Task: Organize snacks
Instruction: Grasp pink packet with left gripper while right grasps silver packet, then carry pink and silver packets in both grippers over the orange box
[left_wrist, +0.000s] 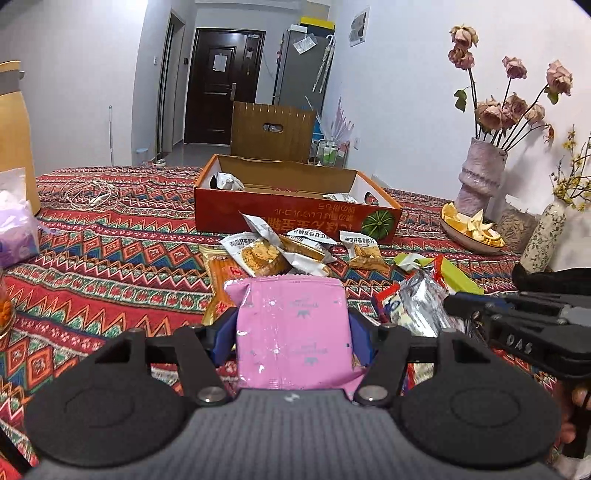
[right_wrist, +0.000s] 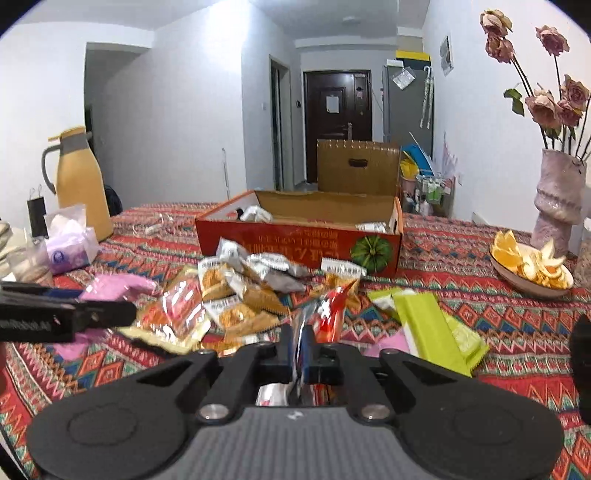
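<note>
My left gripper (left_wrist: 293, 332) is shut on a pink snack packet (left_wrist: 295, 328), held flat between the blue pads above the patterned tablecloth. My right gripper (right_wrist: 301, 343) is shut on a silver-and-red snack packet (right_wrist: 325, 314), held edge-on; it also shows at the right of the left wrist view (left_wrist: 417, 306). An open red cardboard box (left_wrist: 295, 214) (right_wrist: 299, 240) stands beyond a loose pile of snack packets (left_wrist: 273, 251) (right_wrist: 236, 291) and holds a few packets. A green packet (right_wrist: 432, 328) lies to the right of the pile.
A yellow thermos (right_wrist: 79, 184) and a tissue pack (right_wrist: 70, 243) stand at the left. A bowl of orange peel (right_wrist: 532, 266) and a vase of dried roses (right_wrist: 557, 199) stand at the right. A white cable (left_wrist: 92, 192) lies at the far left.
</note>
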